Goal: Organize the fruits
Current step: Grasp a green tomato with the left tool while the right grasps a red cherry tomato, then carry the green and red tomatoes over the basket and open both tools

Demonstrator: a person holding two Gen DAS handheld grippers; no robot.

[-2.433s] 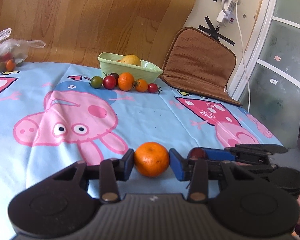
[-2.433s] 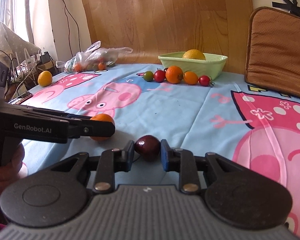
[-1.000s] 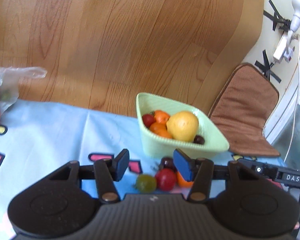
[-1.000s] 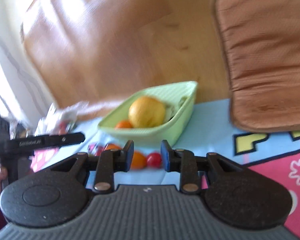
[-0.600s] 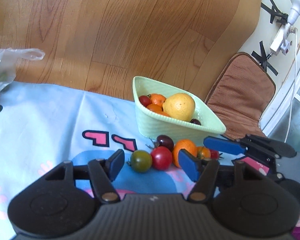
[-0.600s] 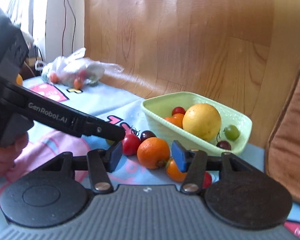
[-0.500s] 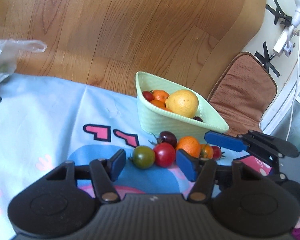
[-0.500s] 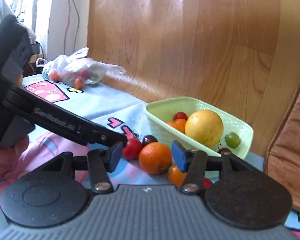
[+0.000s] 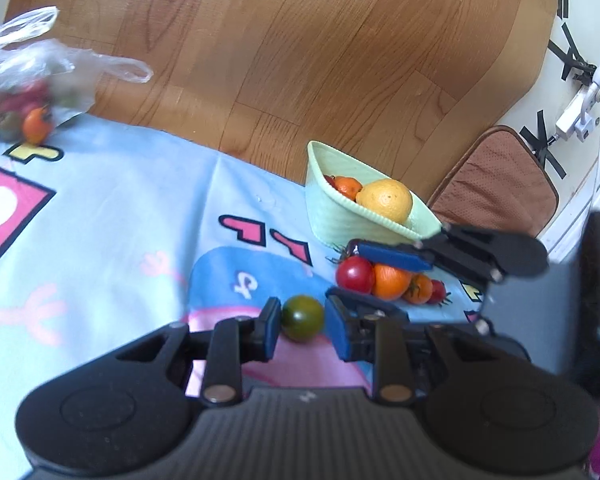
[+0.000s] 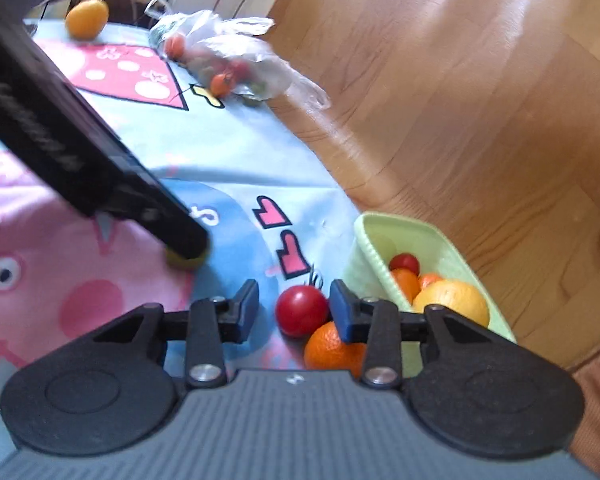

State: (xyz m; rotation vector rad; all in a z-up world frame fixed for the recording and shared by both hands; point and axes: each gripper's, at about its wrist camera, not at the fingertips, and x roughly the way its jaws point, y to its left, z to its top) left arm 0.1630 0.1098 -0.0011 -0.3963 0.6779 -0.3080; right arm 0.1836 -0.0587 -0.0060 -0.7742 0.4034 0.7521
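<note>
— Clamping down up close: left gripper (image 9: 302, 322) pinched tight on the green tomato (image 9: 302, 317), both blue pads pressed to its sides, tomato low over the cartoon tablecloth (image 9: 120, 220).

— And on the other side? Closing in too: right gripper (image 10: 294, 307) with jaws narrowing around the red tomato (image 10: 301, 310). Right pad just beside the tomato, left pad well apart from it, so not gripped.

— Sitting right behind that red one, tucked under the right finger: an orange (image 10: 330, 350), touching or nearly touching the tomato.

— Seen from the left camera, same little row just beyond the green one: red tomato (image 9: 354, 274), orange (image 9: 391, 281), a smaller orange-coloured tomato (image 9: 419, 289), a small red one (image 9: 437, 291), all lined up side by side. Reaching over the row, the right gripper's blue fingers (image 9: 388, 255).

— Further back, touching that row: pale green bowl (image 9: 332, 216), holding a big yellow citrus (image 9: 385, 199), a small orange fruit and a red tomato beside it.

— Crossing the left half of the right camera: left gripper's dark body (image 10: 72, 152), tip low over something yellowish-green, too hidden to tell more.

— Far end: clear plastic bag (image 10: 228, 60) with more small tomatoes, one lone yellow-orange fruit (image 10: 87, 18) at the table's far corner, brown cushion (image 9: 496, 184) propped against the wood-grain backing.
</note>
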